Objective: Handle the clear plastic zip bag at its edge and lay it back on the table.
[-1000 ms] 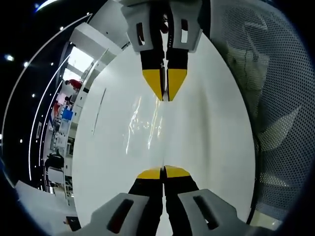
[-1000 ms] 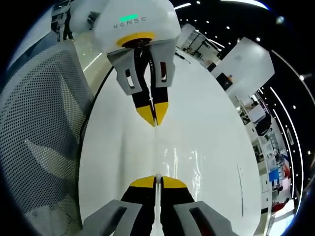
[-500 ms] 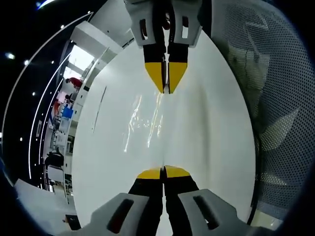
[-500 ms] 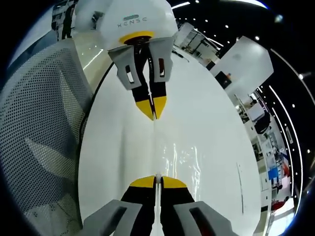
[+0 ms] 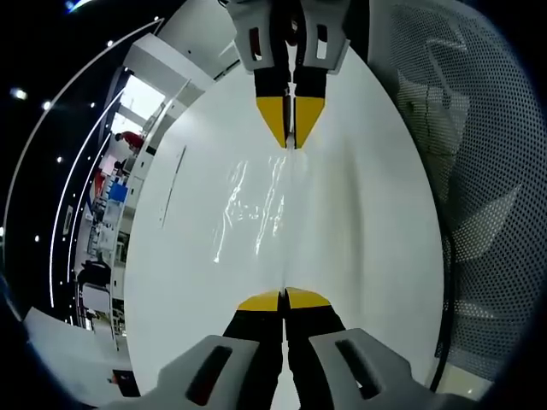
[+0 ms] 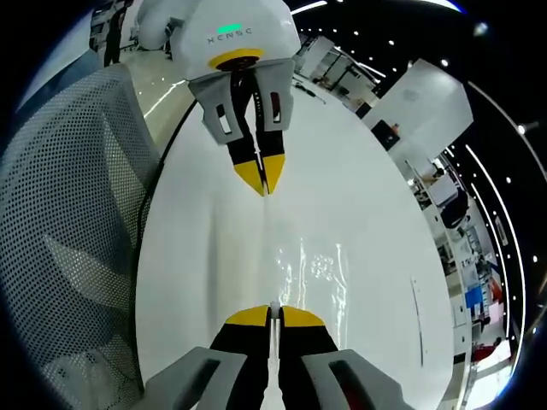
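2 tools face each other along the white desk (image 5: 367,256), each clamped on an opposite edge of the bag (image 5: 256,205). In the left gripper view the left tool (image 5: 283,301) has its yellow tips pressed together at the bag's near edge, and the right tool (image 5: 291,128) reaches in from the top, its tips closed on the far edge. The right gripper view gives the mirror of this: the right tool (image 6: 273,314) shut on a thin edge of film rising between its tips, the left tool (image 6: 261,175) pinched on the other end.

Held this way the clear film is stretched between the 2 — it reads mostly as glare streaks and faint creases over the middle of the desk. My judgement is that the pull at both ends keeps the bag flat and taut, so it can come down on the desk without folding; whether it already touches the surface I cannot tell.

A mesh chair (image 6: 77,222) stands beside one long edge of the desk.

Writing: the left tool's white body carries grey letters under a green light — they look like "XENSE", though the first letter is unclear.
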### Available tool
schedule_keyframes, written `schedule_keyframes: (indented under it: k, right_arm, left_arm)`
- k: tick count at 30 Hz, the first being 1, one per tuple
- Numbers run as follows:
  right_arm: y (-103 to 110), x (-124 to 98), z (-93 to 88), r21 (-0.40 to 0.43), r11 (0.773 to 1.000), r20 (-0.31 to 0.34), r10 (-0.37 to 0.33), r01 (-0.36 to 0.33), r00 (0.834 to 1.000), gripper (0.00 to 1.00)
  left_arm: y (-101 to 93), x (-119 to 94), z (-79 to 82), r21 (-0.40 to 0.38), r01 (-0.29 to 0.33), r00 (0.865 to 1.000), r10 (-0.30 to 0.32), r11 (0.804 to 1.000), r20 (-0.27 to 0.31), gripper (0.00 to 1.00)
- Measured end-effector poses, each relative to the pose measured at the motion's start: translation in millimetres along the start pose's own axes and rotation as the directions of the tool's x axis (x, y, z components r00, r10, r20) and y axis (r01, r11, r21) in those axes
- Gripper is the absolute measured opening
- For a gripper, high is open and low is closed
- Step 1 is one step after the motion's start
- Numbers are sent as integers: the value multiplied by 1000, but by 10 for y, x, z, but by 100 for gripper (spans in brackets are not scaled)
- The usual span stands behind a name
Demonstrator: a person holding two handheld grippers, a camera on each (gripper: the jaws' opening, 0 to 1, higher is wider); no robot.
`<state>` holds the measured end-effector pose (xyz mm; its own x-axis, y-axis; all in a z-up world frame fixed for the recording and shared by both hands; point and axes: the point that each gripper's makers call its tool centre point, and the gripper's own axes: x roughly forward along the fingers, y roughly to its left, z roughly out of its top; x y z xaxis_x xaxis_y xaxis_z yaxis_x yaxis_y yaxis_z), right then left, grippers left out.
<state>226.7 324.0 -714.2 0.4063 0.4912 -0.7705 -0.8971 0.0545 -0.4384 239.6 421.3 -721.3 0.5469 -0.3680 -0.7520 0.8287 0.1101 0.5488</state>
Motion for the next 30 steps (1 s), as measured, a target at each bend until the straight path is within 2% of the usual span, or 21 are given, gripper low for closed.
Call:
schedule_keyframes:
  k: [30]
  right_arm:
    - [-13, -34, -111, 12, 1000, -15, -6, 6, 1000, 0]
  left_arm:
    - [13, 5, -90, -18, -6, 1000, 6, 1000, -14, 0]
